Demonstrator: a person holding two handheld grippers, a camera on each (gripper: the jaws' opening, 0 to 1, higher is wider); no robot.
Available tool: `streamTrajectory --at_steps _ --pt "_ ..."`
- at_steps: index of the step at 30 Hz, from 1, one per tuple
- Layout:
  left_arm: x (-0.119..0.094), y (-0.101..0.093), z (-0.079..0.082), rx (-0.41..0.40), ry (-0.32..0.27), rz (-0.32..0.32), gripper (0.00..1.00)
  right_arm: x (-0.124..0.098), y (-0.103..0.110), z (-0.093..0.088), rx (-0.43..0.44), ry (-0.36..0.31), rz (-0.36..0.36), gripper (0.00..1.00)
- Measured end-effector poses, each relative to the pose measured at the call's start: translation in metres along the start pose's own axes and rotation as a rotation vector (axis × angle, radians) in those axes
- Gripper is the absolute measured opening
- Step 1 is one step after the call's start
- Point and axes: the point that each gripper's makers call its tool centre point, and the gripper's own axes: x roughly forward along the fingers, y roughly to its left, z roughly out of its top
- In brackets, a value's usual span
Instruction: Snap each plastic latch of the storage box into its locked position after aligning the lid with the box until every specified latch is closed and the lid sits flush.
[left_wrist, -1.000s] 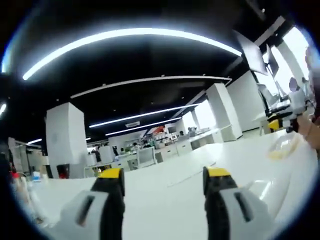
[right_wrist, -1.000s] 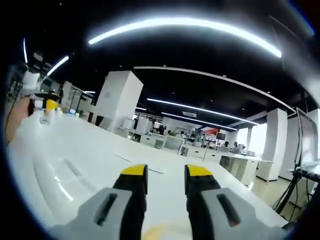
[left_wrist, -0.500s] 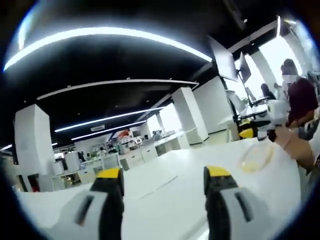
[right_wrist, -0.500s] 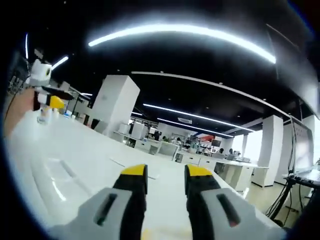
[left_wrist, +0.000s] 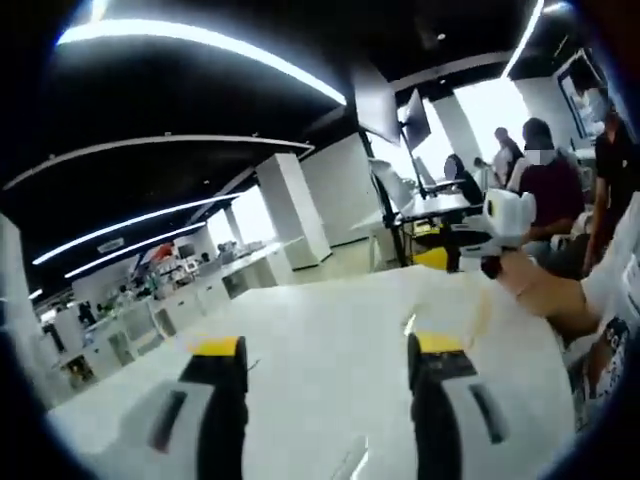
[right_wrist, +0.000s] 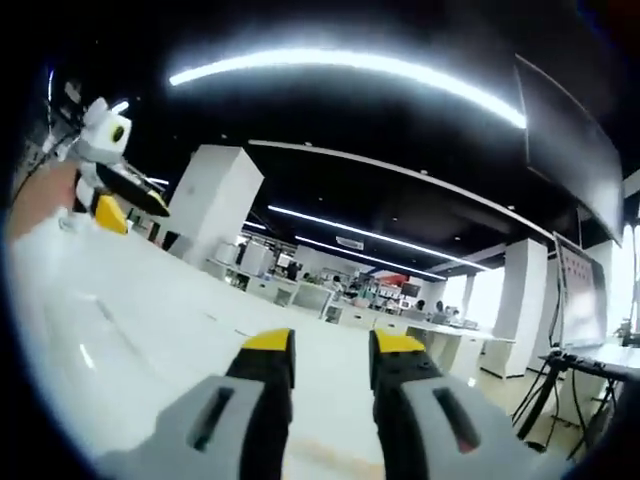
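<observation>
In the left gripper view my left gripper (left_wrist: 328, 346) is open, its yellow-tipped jaws wide apart over a smooth white surface (left_wrist: 310, 330) with nothing between them. A faint translucent, yellowish piece (left_wrist: 455, 305) lies on that surface to the right; I cannot tell whether it is a latch. Just beyond it a hand holds my right gripper (left_wrist: 497, 228). In the right gripper view my right gripper (right_wrist: 332, 342) has a narrow empty gap between its jaws. A blurred yellowish patch (right_wrist: 322, 457) shows low between them. The left gripper (right_wrist: 108, 160) hangs at the upper left.
Several people (left_wrist: 545, 175) sit at desks with monitors (left_wrist: 415, 118) on the right of the left gripper view. White pillars (right_wrist: 208, 205), rows of desks (right_wrist: 300, 292) and ceiling light strips lie beyond the white surface's far edge.
Both views have swung with the hands, so the right gripper and the people now sit nearer the middle of the left gripper view. Neither pair of jaws has changed its gap.
</observation>
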Motion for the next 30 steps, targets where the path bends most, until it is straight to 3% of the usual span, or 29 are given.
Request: streamTrajectory --at_steps 7,15,18,22,30 --pt "0.047 -0.033 -0.01 0.008 0.082 -0.161 0.65 -0.008 -0.015 0.003 0.066 -0.028 -0.062 0.29" --pt "0.089 -0.057 -0.022 0.086 0.181 -0.243 0.63 -0.006 -0.018 -0.005 0.076 0.008 -0.082 0.29" --pt "0.1 -0.066 -0.028 0.128 0.229 -0.301 0.63 -0.006 -0.018 -0.005 0.07 0.008 -0.087 0.29" --pt "0.112 -0.078 -0.036 0.114 0.278 -0.373 0.63 -0.005 -0.017 -0.006 0.088 0.011 -0.076 0.29" --pt "0.13 -0.11 -0.065 0.169 0.446 -0.533 0.63 -0.003 -0.01 -0.008 0.08 0.03 -0.058 0.29"
